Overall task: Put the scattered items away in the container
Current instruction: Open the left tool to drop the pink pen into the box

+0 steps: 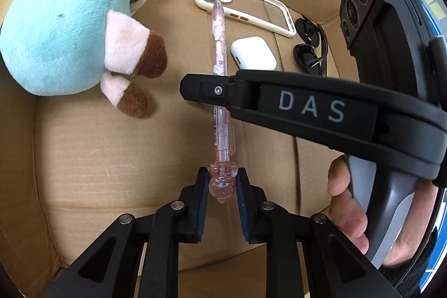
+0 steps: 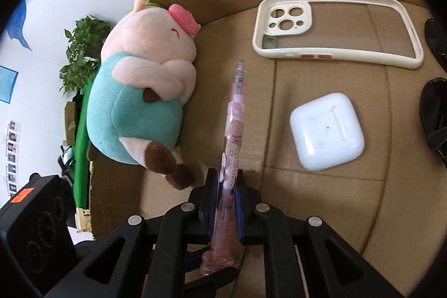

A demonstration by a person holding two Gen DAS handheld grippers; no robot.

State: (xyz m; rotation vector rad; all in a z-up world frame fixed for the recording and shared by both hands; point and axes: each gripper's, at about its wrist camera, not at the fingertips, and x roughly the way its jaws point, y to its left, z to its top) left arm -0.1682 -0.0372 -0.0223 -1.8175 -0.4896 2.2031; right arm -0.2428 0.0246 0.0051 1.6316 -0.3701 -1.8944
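Both grippers are on the same pink pen (image 1: 222, 91) here, held over the cardboard box (image 1: 111, 152). The left gripper (image 1: 222, 186) pinches the pen's bulbous clear cap end between its blue pads, and the right gripper (image 2: 225, 194) is clamped on the barrel further along, its finger crossing the pen in the left wrist view. The pen points toward the far side of the box, its tip reaching the phone case (image 2: 335, 30).

Already down on the box floor: the plush pig (image 2: 134, 102) against the left wall, the white earbud case (image 2: 327, 130) just beside the pen's line, and the black sunglasses (image 1: 311, 46) toward the right wall.

The danger, as I read it, is the double grip. If one gripper lets go late or the two pull apart, the thin barrel could bend or snap out sideways. That rounded cap looks slippery too; a loose pinch and the pen pivots, knocking the earbud case.

Hard to read: whether the pen is touching the box floor or hanging above it, I cannot tell. The sunglasses are cut off at the right wrist view's edge, and the right gripper hides the pen's middle in the left view.
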